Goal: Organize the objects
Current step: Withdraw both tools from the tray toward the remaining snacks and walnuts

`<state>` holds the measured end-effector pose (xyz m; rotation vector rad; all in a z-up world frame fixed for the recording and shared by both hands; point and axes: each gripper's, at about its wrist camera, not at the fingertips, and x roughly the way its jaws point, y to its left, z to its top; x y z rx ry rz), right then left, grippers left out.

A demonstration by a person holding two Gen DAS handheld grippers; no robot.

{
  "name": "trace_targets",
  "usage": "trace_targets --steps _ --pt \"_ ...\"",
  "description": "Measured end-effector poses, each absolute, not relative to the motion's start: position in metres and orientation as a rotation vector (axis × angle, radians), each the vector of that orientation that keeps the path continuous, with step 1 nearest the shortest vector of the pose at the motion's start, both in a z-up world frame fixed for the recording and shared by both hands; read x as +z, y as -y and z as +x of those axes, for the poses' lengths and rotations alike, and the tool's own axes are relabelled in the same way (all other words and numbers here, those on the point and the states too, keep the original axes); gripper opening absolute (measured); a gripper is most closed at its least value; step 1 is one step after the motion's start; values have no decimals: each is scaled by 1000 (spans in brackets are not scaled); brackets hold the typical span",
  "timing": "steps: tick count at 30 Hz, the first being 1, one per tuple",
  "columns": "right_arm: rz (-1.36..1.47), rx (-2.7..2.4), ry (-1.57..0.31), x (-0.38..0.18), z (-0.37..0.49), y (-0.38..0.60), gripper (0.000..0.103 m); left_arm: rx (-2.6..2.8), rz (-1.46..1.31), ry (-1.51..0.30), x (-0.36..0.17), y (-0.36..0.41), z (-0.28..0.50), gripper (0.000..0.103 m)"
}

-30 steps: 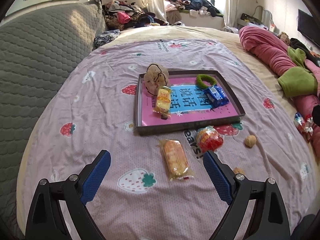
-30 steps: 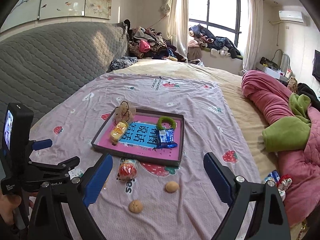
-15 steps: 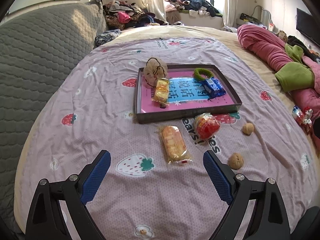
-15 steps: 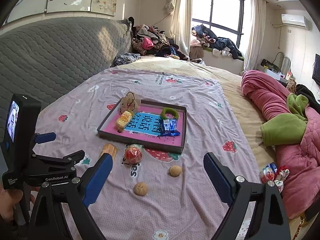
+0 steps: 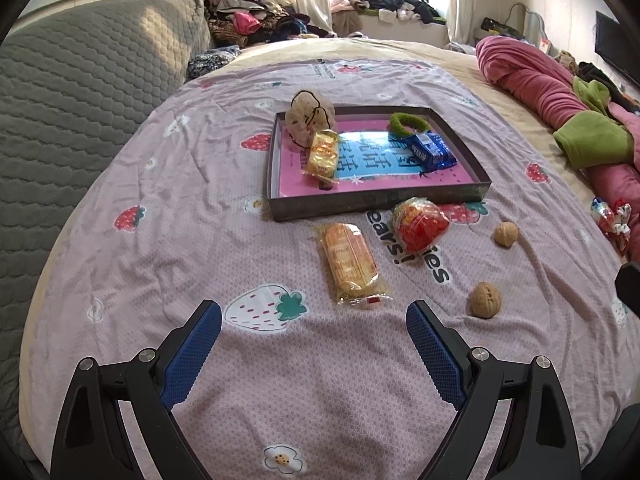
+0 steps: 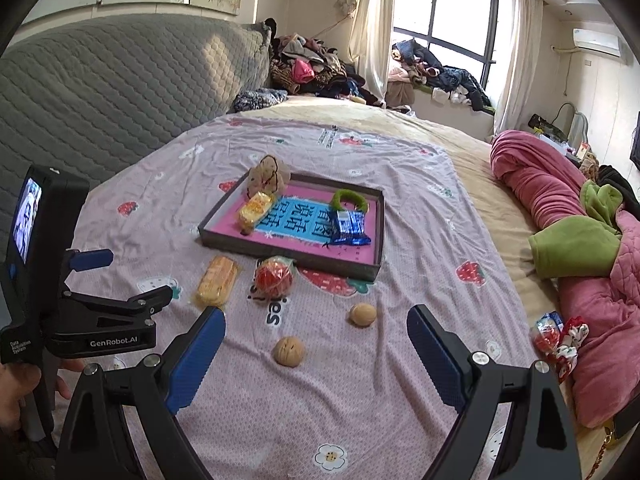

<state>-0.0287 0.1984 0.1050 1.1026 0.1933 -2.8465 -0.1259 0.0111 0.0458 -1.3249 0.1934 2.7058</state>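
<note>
bedsheet [image 6: 400, 380], "genrobot.ai" left claw [image 6: 136, 276]

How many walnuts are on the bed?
2. One walnut lies on the sheet in front of the tray. The other walnut lies nearer the camera, between the open right gripper's fingers. Others may be hidden.

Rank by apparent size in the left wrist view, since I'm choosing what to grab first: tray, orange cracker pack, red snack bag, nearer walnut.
1. tray
2. orange cracker pack
3. red snack bag
4. nearer walnut
</note>
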Motion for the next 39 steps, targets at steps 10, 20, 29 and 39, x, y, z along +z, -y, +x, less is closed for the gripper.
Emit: trace_targets --steps 10,20,29,39 --pt "1150 -2824 -180 82 -33 -199 92 2686 -1357 -197 28 -14 -128 94" --pt "1196 -2802 -166 58 -39 -201 92 2672 -1372 -179 15 -19 -136 94" --pt "1254 -2774 -174 35 -48 -203 92 2654 -1413 -192 -2 -23 -147 94" --pt "1287 -2743 -183 14 -57 -195 92 2638 -1440 -170 -14 -24 -158 94"
